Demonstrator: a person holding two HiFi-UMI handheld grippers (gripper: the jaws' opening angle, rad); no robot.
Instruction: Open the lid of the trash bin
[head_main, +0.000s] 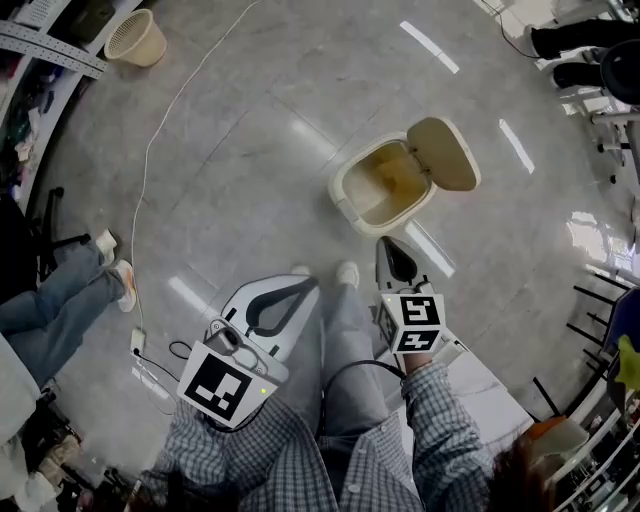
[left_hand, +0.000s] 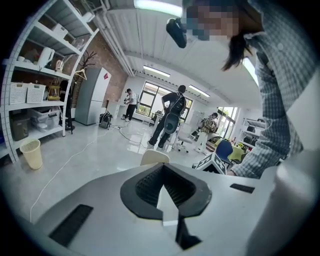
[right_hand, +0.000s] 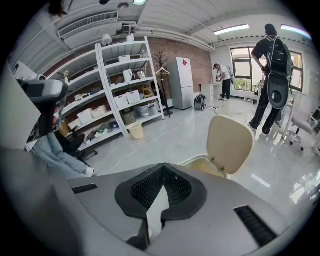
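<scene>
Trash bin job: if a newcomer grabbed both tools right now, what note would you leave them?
Left tool: shut, holding nothing, held low by the person's legs.
Right tool: shut, holding nothing, aimed toward the bin but not touching it.
Trash bin: on the floor just ahead, with its lid swung up on the hinge and the inside exposed.
Done: the lid is open.
Left: nothing for this task, as far as these views show.

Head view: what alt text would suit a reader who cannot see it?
A beige trash bin stands on a grey floor with its lid swung open. A person holds the left tool and right tool near it, both shut and empty.
</scene>
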